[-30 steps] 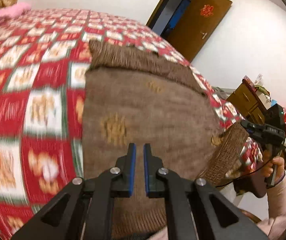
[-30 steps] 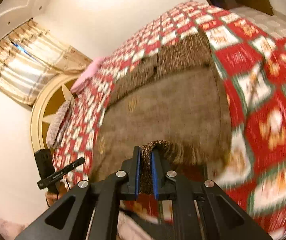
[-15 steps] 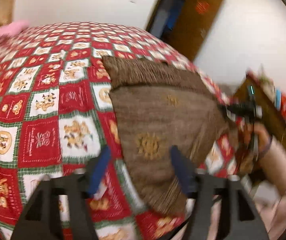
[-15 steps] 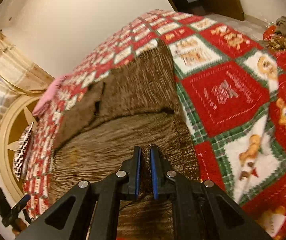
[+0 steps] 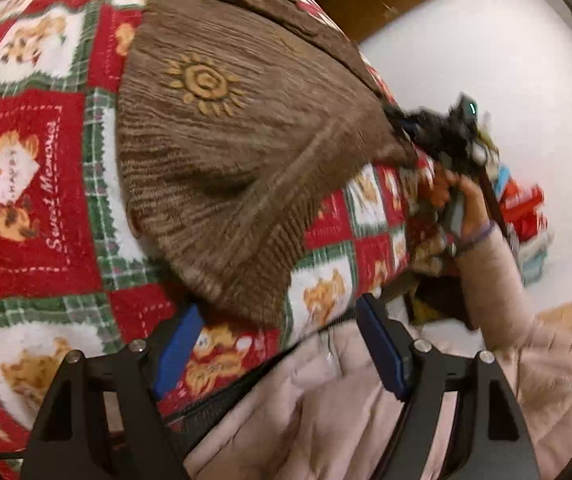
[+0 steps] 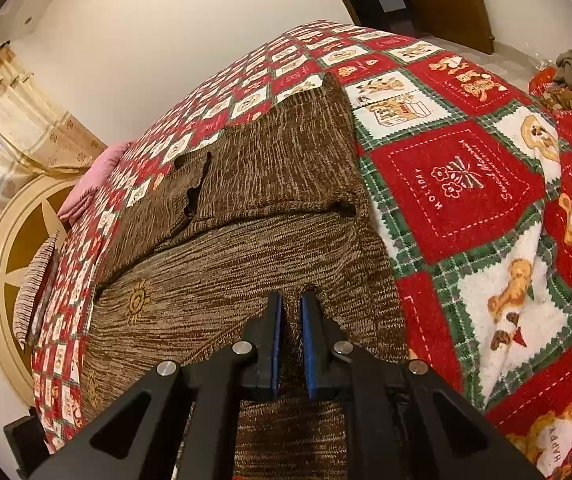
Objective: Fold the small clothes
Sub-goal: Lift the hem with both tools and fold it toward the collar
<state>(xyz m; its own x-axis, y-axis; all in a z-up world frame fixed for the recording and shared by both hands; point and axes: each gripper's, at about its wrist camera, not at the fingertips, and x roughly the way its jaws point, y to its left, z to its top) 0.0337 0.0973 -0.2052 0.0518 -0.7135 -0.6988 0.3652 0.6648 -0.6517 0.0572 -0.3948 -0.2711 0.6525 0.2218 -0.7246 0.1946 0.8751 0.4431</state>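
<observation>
Partly blurred: sweater, R gripper.

blanket squares read "sweet memories", "happy"; another blanket square reads "holiday".

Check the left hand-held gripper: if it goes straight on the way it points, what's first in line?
Likely the near hem of the brown sweater, just ahead of the open left hand-held gripper. The blanket lies under its fingertips, so a slight downward tilt would meet that first; depth is unclear.

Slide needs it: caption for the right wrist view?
Right gripper pinches the brown knit sweater spread on a red patchwork blanket.
</observation>
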